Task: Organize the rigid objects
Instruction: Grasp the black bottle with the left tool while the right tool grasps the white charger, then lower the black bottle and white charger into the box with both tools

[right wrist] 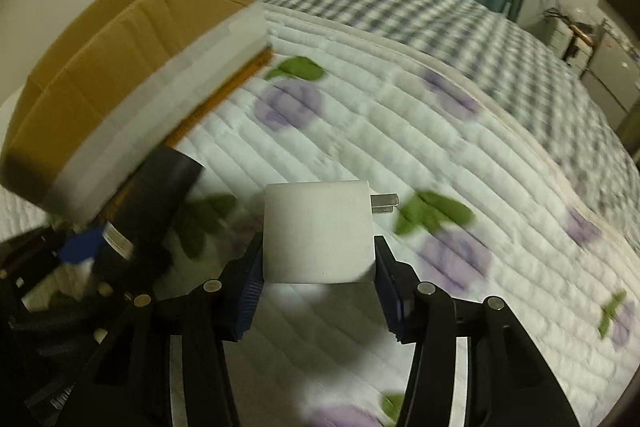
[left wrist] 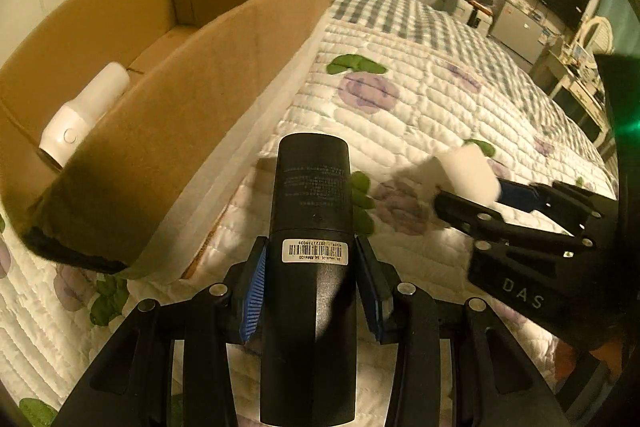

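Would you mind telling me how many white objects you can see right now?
2. A white bottle-like device lies inside the cardboard box; a white charger sits clamped in the right gripper. The box walls may hide others.

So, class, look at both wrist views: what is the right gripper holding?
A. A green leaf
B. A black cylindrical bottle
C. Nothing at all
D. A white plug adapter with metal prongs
D: in the right wrist view the right gripper is closed on a white plug adapter with its prongs sticking out to the side, while the black bottle sits in the left gripper.
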The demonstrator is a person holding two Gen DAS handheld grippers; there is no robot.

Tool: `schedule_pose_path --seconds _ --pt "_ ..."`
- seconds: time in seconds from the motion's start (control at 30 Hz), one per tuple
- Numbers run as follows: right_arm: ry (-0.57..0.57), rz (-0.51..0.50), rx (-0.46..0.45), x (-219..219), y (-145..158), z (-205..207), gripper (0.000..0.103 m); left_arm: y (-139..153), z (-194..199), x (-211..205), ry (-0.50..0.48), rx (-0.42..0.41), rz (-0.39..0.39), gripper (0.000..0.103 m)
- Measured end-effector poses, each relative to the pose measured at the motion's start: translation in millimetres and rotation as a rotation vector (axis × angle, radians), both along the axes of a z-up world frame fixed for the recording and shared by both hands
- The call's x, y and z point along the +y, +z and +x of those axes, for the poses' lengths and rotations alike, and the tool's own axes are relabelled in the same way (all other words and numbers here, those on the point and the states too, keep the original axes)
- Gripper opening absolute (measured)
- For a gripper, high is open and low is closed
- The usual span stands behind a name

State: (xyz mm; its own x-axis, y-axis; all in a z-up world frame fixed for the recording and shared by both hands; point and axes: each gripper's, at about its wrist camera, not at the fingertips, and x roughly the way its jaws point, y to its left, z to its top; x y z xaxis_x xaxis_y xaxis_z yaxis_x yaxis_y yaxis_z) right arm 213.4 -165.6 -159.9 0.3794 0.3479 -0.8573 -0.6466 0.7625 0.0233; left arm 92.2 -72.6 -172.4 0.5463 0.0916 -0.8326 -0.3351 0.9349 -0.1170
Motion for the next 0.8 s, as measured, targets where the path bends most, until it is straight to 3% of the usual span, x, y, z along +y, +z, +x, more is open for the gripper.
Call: schedule_pose_path --seconds 0.13,0.37,0.63,0.8 --pt "-0.093 -0.040 -0.020 -27 5 -2 0.050 10 -8 -4 -0.031 -0.016 -0.006 0.042" --pt "-0.191 -0.050 -0.116 -51 54 -38 0.050 40 -29 -7 -0.079 -0.077 -0.035 0.042" --pt "-0.246 -0.097 -0.211 -55 109 -93 0.050 111 -55 10 -0.101 -0.242 -0.063 0.042" --pt "-0.235 -0.085 -0.307 -37 161 -121 0.050 155 -67 35 -0.121 -0.326 -0.058 0.042"
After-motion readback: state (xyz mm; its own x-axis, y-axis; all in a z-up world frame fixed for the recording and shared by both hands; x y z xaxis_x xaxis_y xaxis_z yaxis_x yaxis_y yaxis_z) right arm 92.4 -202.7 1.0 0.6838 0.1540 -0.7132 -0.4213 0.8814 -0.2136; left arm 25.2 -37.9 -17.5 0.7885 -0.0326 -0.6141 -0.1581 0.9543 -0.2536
